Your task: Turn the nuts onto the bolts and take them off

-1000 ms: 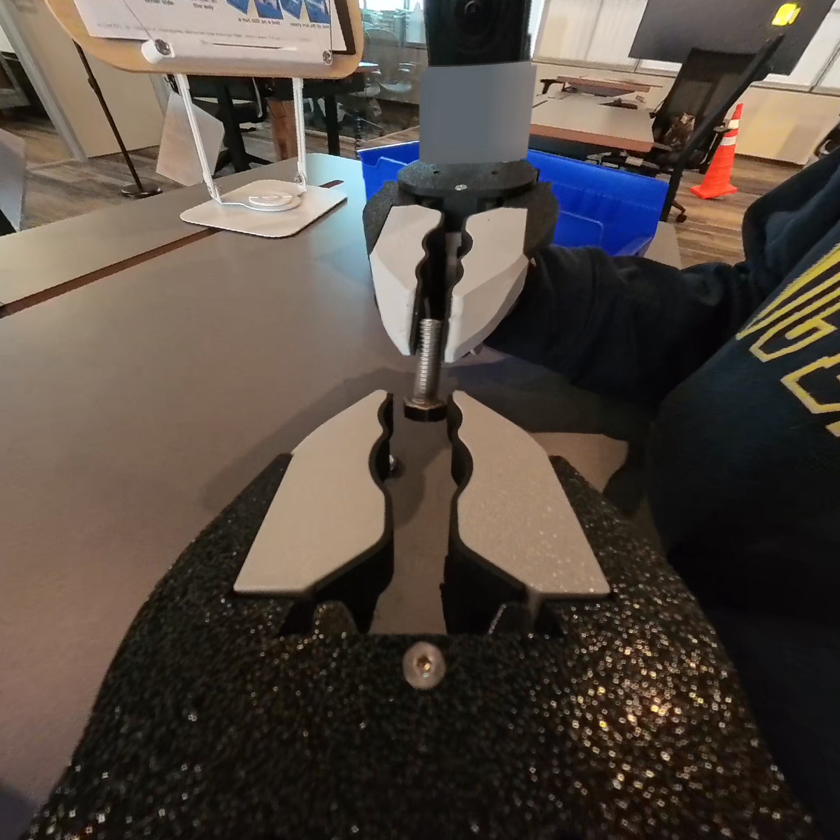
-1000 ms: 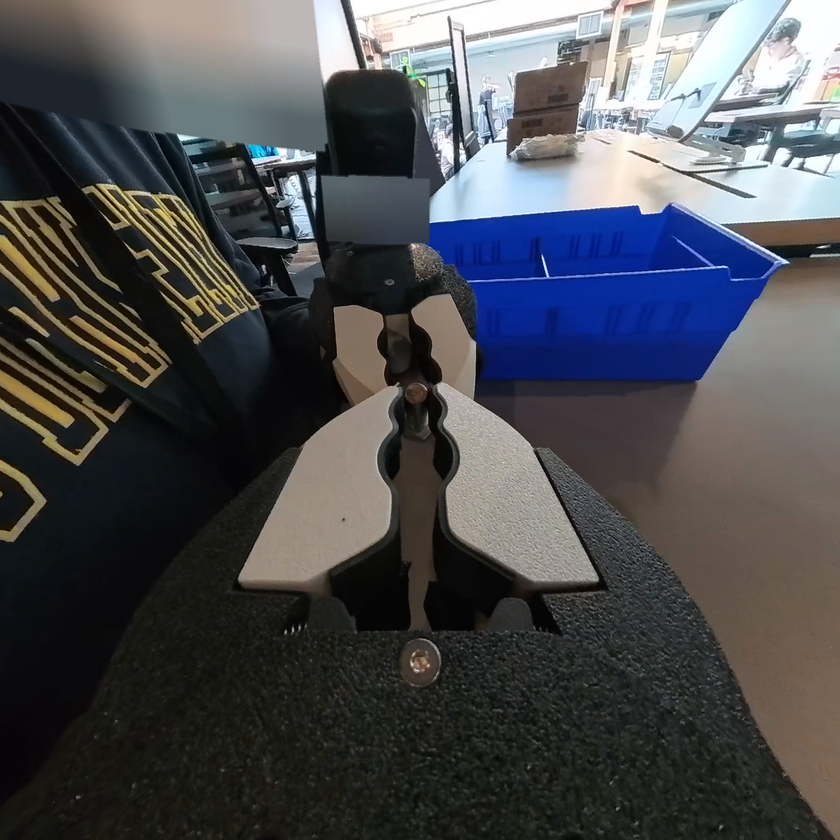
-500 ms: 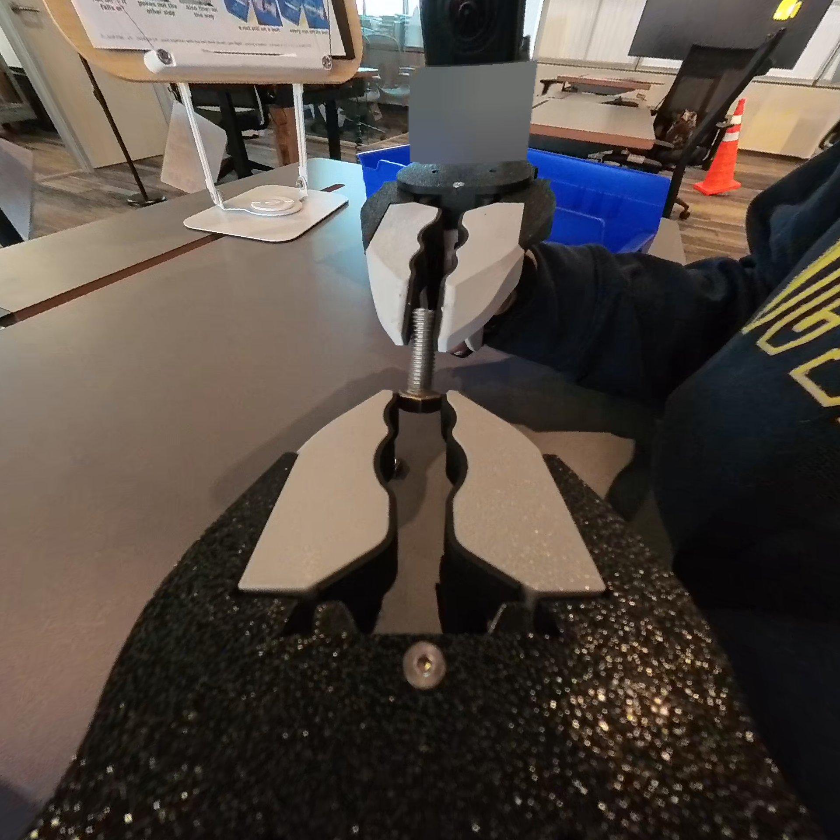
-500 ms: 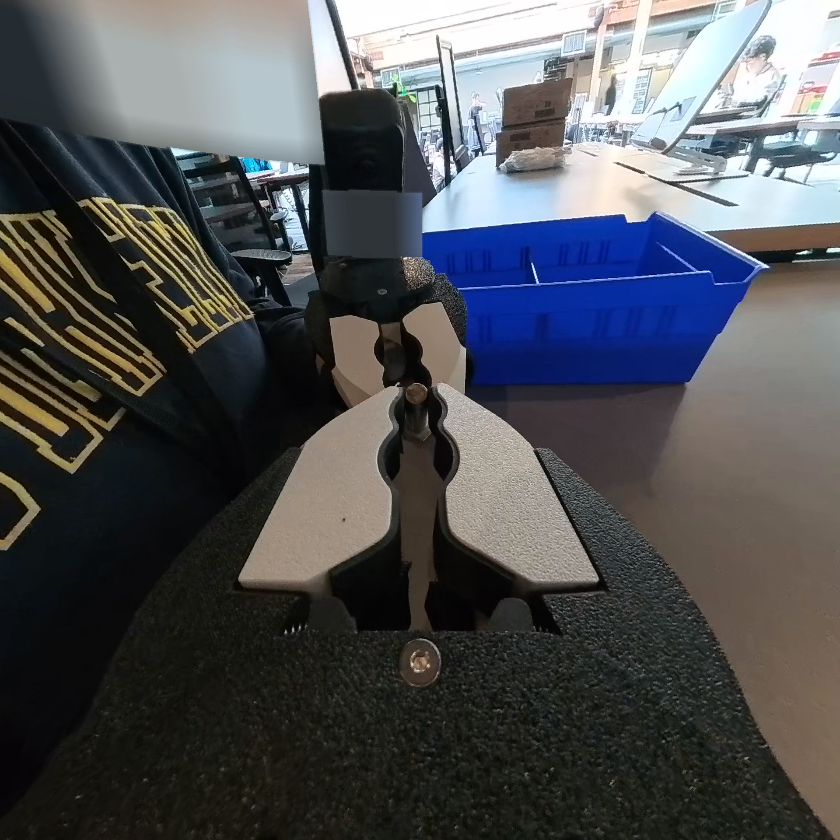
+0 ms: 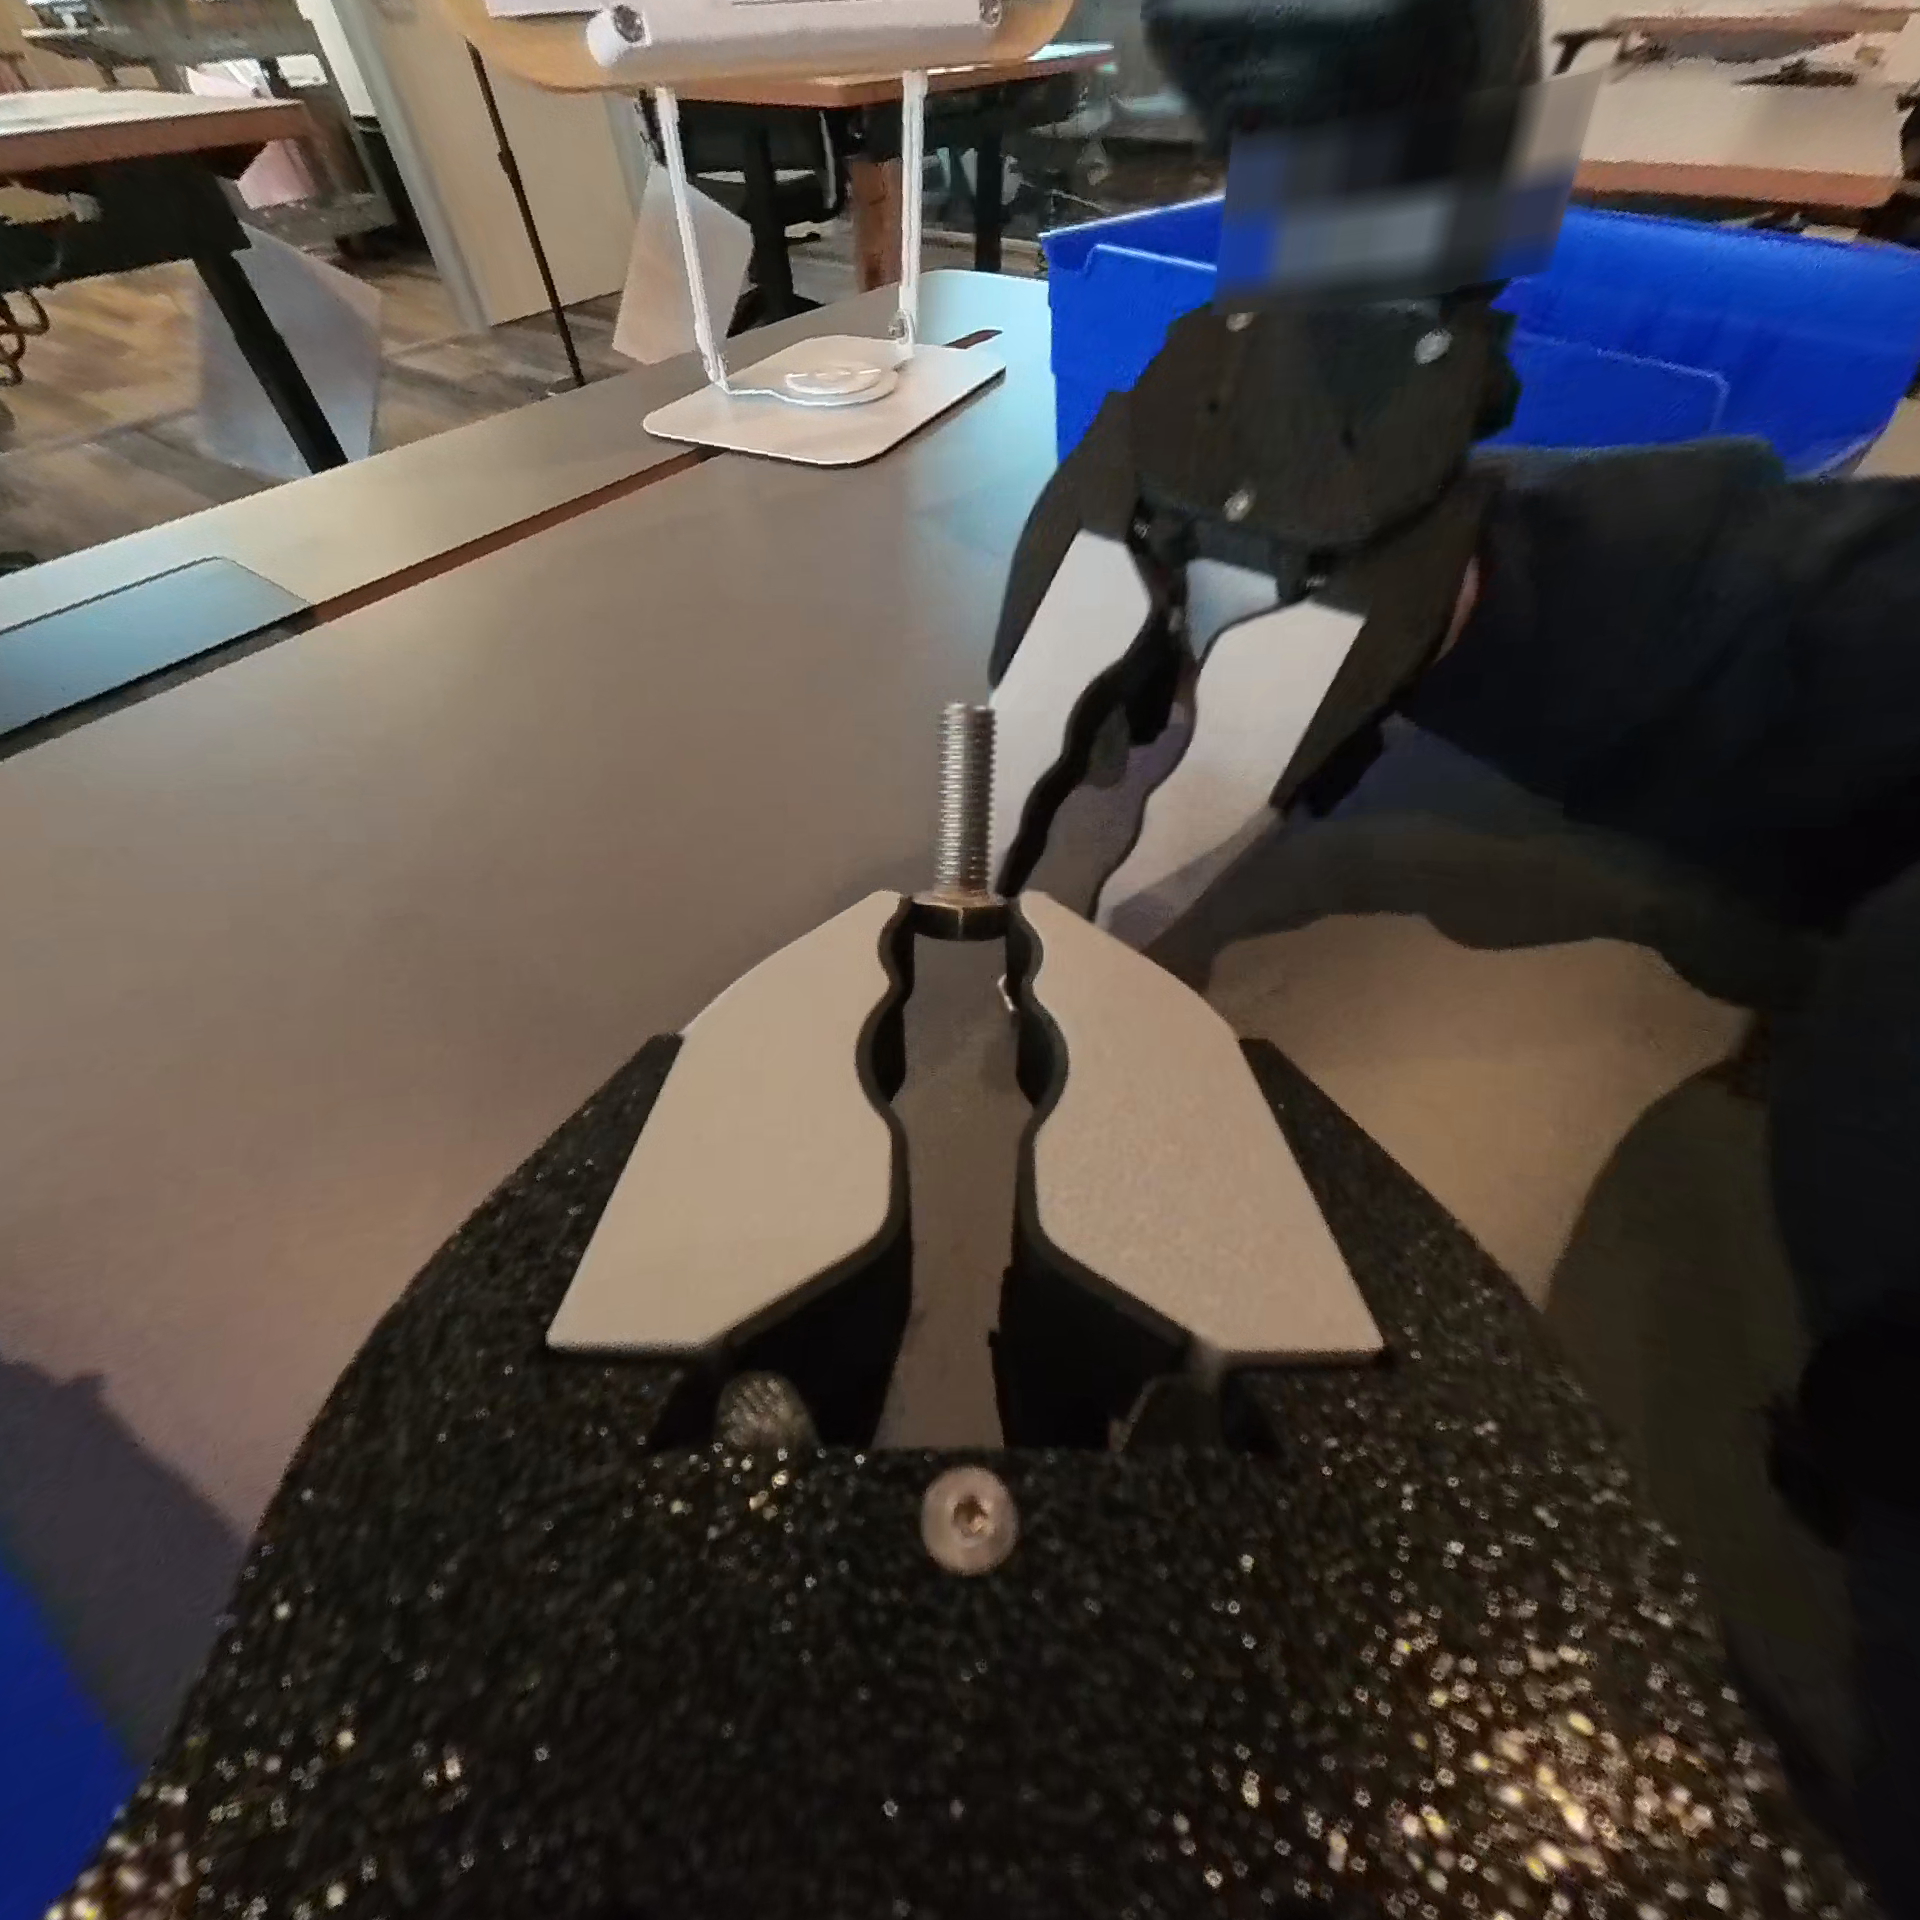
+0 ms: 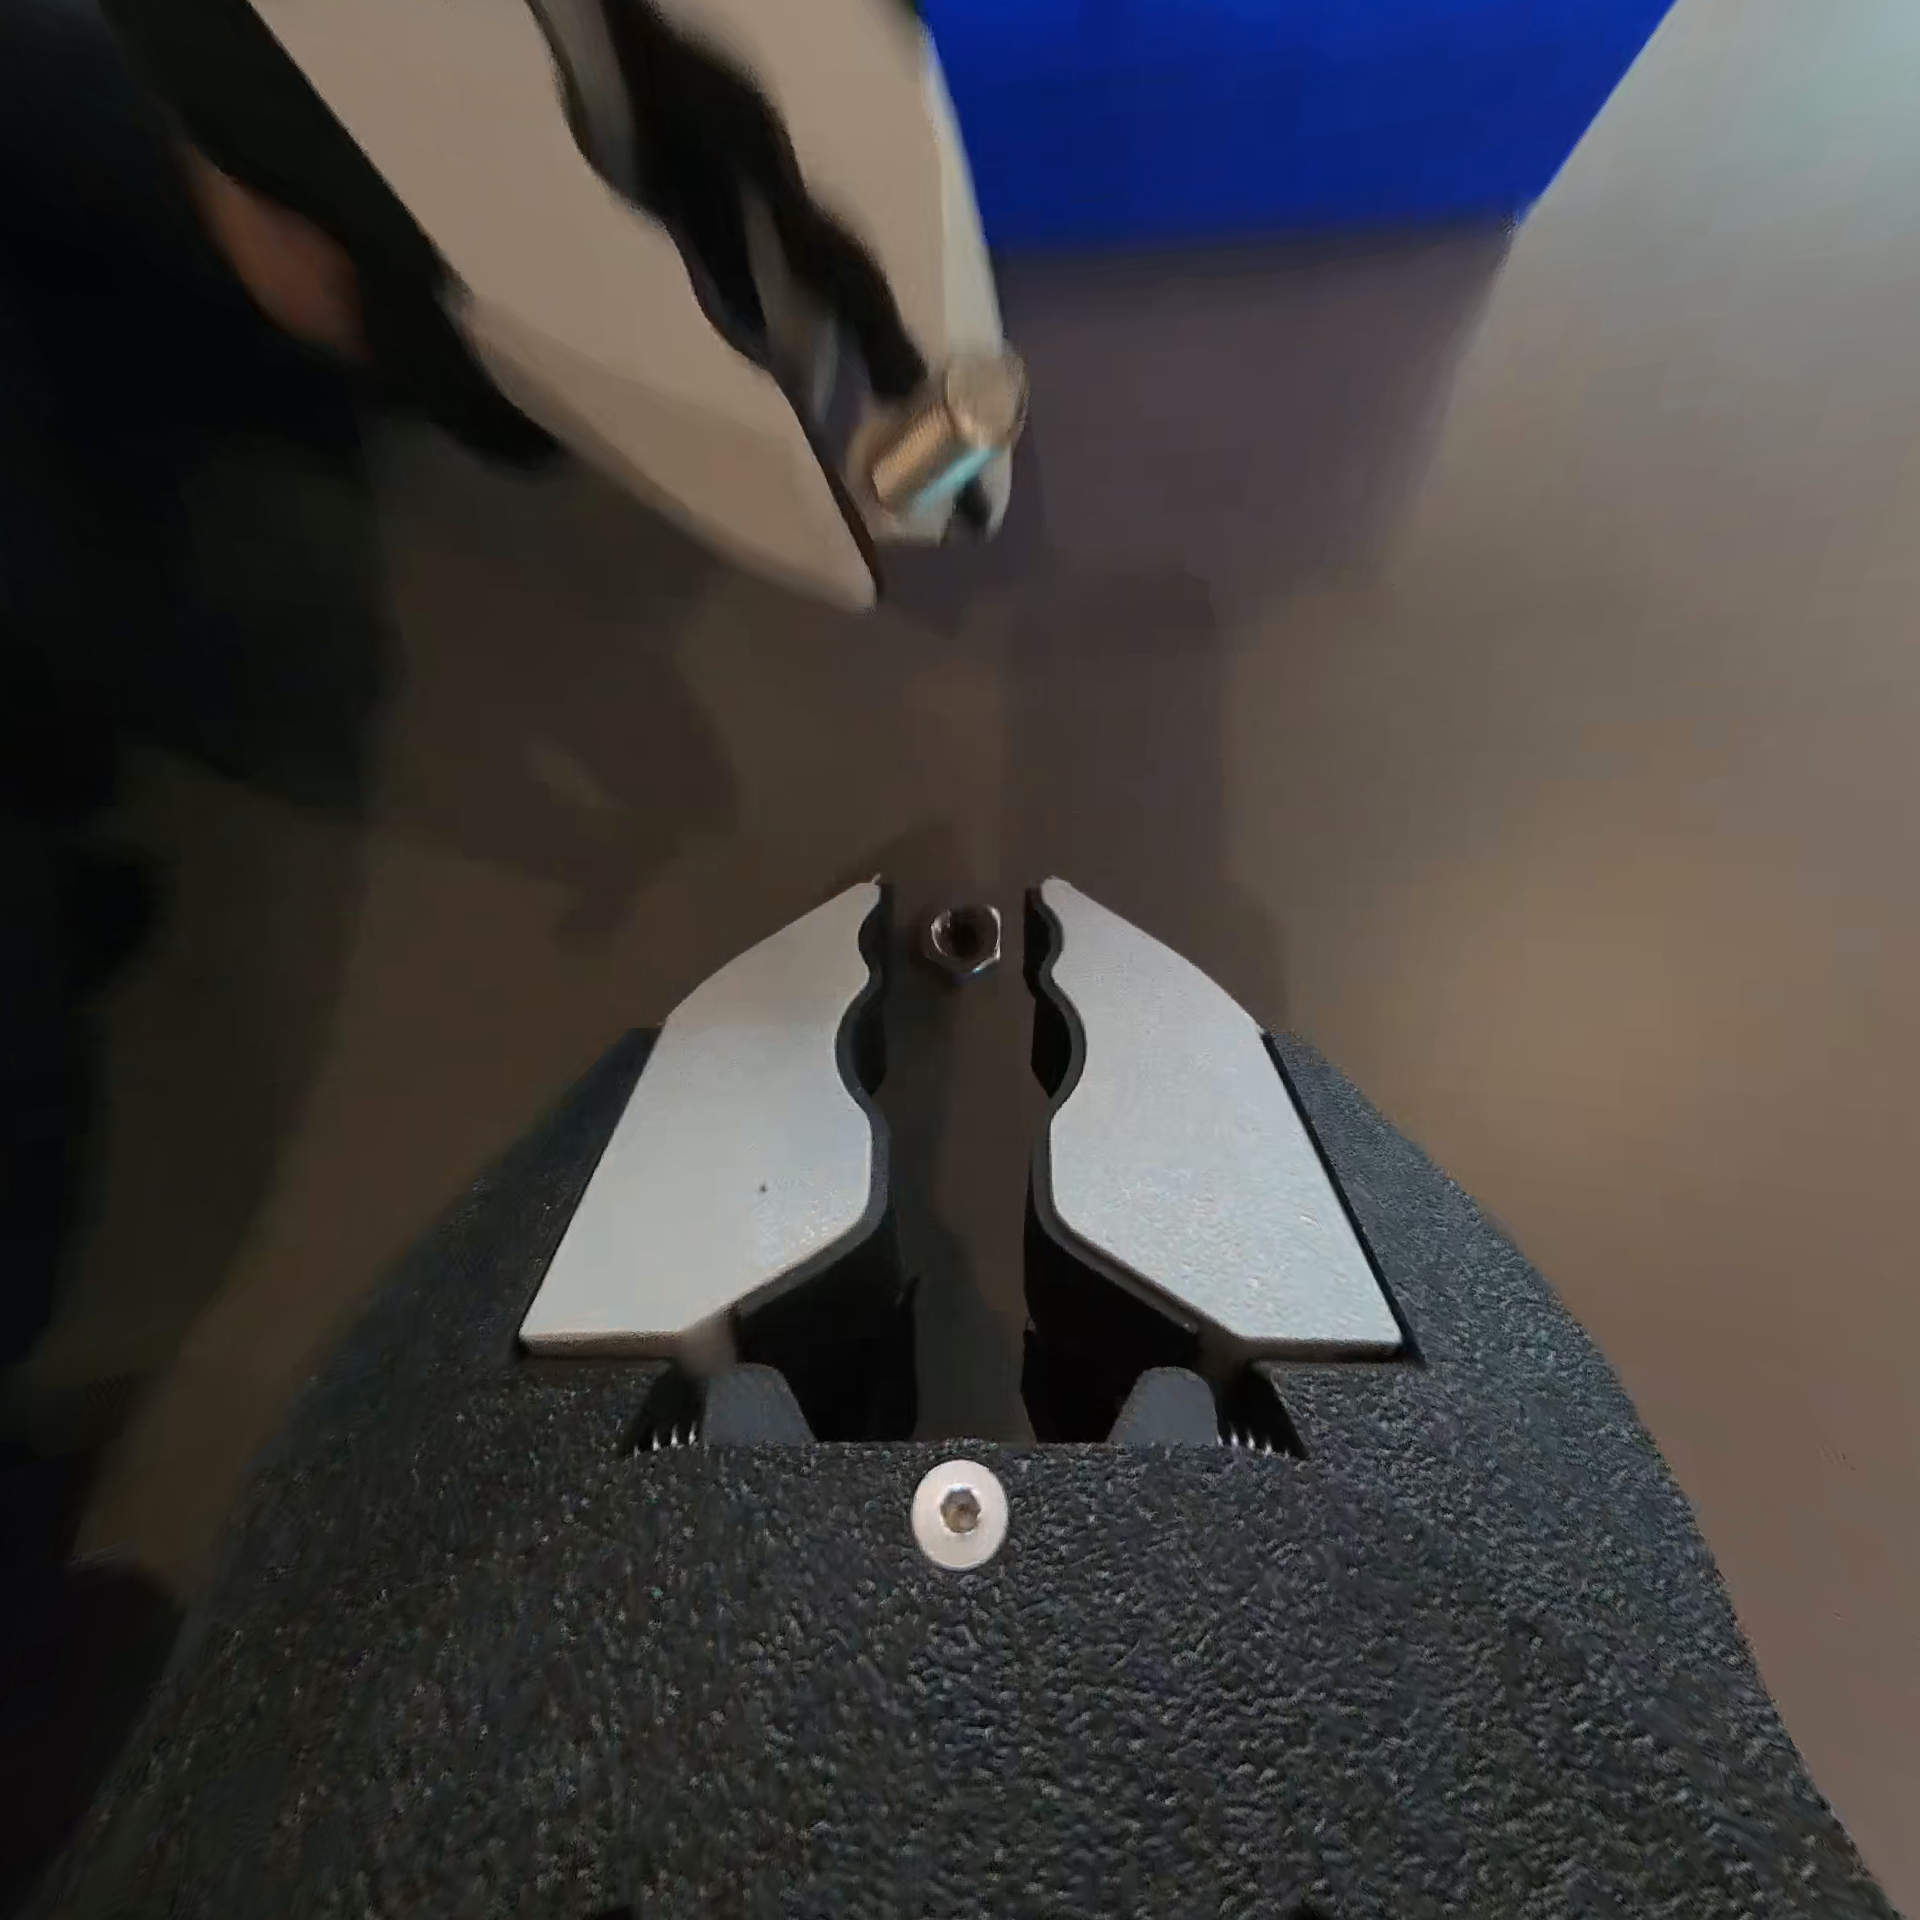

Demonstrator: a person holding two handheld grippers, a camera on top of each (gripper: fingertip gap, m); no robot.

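Note:
My left gripper [image 5: 958,914] is shut on the hex head of a steel bolt [image 5: 966,800], whose threaded shaft stands upright and bare. My right gripper [image 5: 1164,852] hangs tilted just right of the bolt with its fingers apart. In the right wrist view my right gripper [image 6: 956,914] points down at the table and is open. A small hex nut [image 6: 964,940] sits between its fingertips with a gap on each side, hole facing the camera. The bolt [image 6: 935,447] and a left finger [image 6: 644,395] show blurred at the upper left there.
A blue bin [image 5: 1662,312] stands at the back right of the grey table [image 5: 520,831] and also shows in the right wrist view [image 6: 1247,125]. A sign stand with a white base [image 5: 821,405] is at the back. The person's dark sleeve [image 5: 1662,675] fills the right side. The left gripper's tips are roughly 6 cm from the right gripper's.
My right gripper has come off the bolt's threaded end, swung down toward the table and opened. The nut is off the bolt. My left gripper still holds the bolt head.

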